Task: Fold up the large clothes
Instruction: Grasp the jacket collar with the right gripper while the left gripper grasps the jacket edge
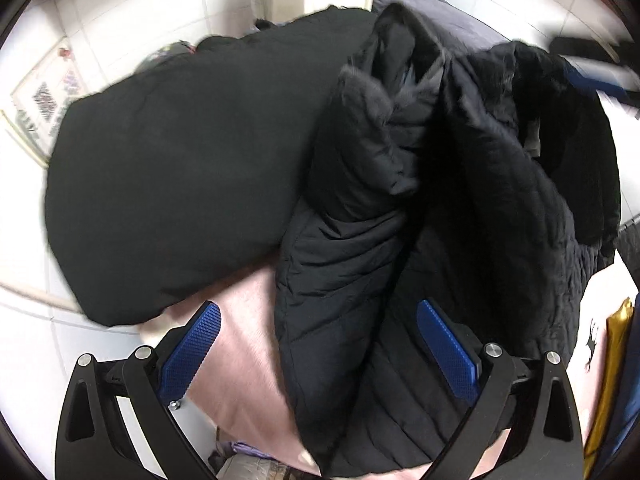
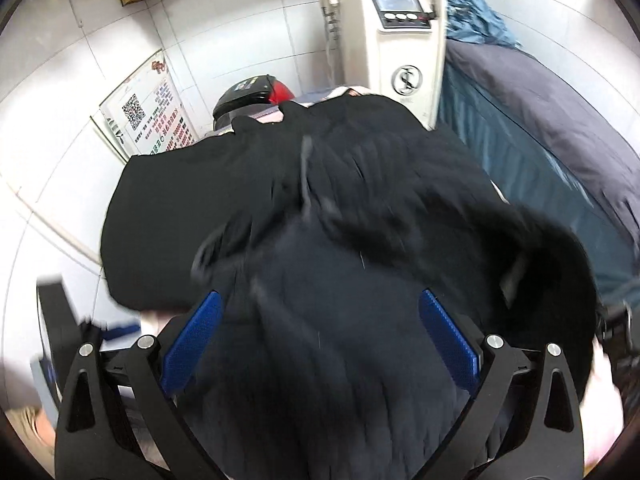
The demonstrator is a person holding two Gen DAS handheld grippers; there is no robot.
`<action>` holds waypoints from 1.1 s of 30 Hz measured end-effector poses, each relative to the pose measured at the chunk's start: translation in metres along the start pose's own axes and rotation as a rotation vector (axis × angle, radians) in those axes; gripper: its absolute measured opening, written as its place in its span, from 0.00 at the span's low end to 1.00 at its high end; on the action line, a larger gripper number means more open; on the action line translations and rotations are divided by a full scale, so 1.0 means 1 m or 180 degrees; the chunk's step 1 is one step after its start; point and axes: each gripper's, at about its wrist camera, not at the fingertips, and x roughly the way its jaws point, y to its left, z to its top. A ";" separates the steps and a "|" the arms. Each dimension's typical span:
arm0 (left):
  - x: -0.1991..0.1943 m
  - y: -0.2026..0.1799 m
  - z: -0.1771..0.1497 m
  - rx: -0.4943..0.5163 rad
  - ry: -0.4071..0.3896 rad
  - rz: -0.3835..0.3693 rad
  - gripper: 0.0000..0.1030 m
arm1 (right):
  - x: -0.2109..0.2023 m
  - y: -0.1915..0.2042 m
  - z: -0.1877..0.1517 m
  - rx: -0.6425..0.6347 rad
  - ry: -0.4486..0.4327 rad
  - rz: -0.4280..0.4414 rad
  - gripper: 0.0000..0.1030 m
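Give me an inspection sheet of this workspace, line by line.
Surface: pink cover shows beneath the clothes.
Job's things: black quilted coat with a fur collar lies crumpled, not yet folded flat; a second black garment lies bulky to its left.
Clutter: gold and blue items at the right edge, too small to identify.
Grippers: left gripper open over the coat; right gripper open over dark fabric, view blurred.
Cables: nothing seen.
Surroundings: white tiled wall, poster with a QR code, white machine, bed with dark bedding.
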 end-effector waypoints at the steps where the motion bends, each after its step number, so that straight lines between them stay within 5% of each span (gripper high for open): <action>1: 0.006 0.002 0.000 0.0008 0.0005 -0.0019 0.94 | 0.017 0.002 0.010 -0.0044 0.0040 -0.0029 0.94; 8: 0.061 0.023 -0.001 -0.0192 0.0303 -0.0292 0.88 | 0.106 0.011 0.050 -0.0385 0.0371 -0.0405 0.64; 11: 0.093 0.019 -0.003 -0.0287 0.0638 -0.0540 0.69 | 0.121 0.015 0.052 -0.0419 0.0397 -0.0464 0.49; 13: 0.095 0.010 0.001 -0.0254 0.0577 -0.0539 0.61 | 0.113 0.016 0.051 -0.0369 0.0352 -0.0460 0.36; 15: 0.093 0.006 0.005 -0.0252 0.0557 -0.0665 0.34 | 0.096 0.009 0.047 -0.0210 0.0257 -0.0388 0.21; 18: 0.076 0.005 0.012 -0.0418 0.0500 -0.0897 0.13 | 0.053 -0.007 0.037 0.0078 0.0038 -0.0295 0.07; 26: -0.045 -0.051 0.021 0.0020 -0.0138 -0.1124 0.08 | -0.127 -0.090 -0.048 0.0983 -0.0640 -0.0131 0.04; 33: -0.198 -0.128 0.015 0.0632 -0.0934 -0.1301 0.07 | -0.311 -0.094 -0.151 0.1069 -0.1402 0.0069 0.04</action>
